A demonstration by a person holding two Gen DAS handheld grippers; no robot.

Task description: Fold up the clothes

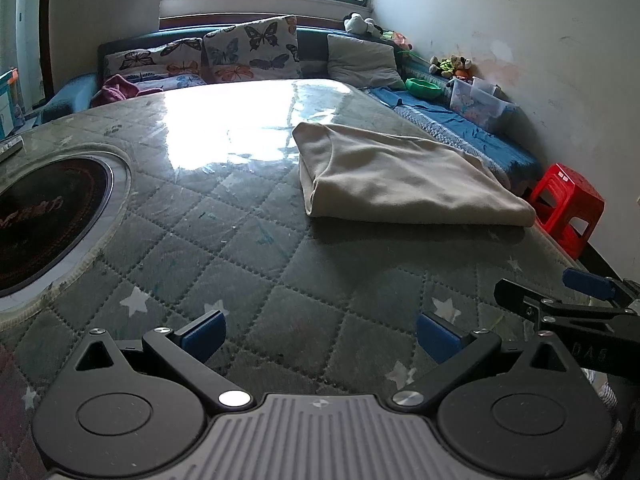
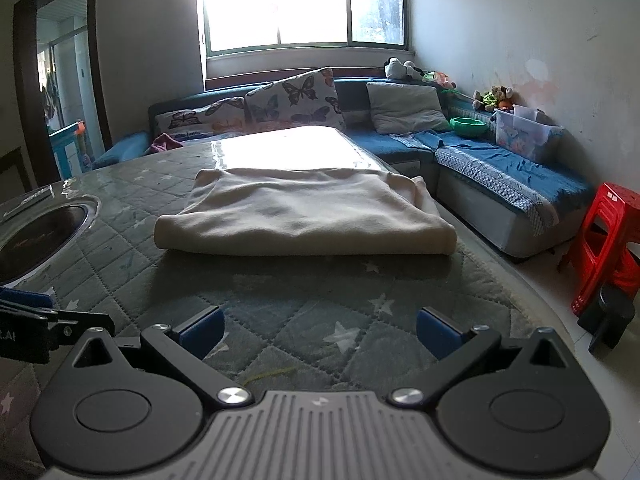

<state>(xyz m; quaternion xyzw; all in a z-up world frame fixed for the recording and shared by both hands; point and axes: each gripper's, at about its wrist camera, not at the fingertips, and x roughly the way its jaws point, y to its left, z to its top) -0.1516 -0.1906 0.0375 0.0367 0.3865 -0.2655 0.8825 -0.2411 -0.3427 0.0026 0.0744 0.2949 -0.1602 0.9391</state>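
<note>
A cream garment (image 1: 404, 178) lies folded into a flat rectangle on the quilted grey star-print table cover (image 1: 248, 248); the right wrist view shows the same garment (image 2: 304, 212) straight ahead. My left gripper (image 1: 320, 338) hovers open over bare cover, well short of the garment and to its left, nothing between its blue pads. My right gripper (image 2: 318, 334) is open too, empty, facing the garment's near folded edge from a short distance. The right gripper's tip (image 1: 556, 296) shows at the right edge of the left wrist view, and the left gripper's tip (image 2: 52, 320) at the left edge of the right wrist view.
A round black inset (image 1: 44, 216) sits in the table at the left. Beyond the table stands a blue corner sofa (image 2: 500, 168) with butterfly pillows (image 2: 296, 96), a clear bin (image 2: 524, 132) and a green bowl (image 2: 468, 126). A red stool (image 2: 612, 240) stands at the right.
</note>
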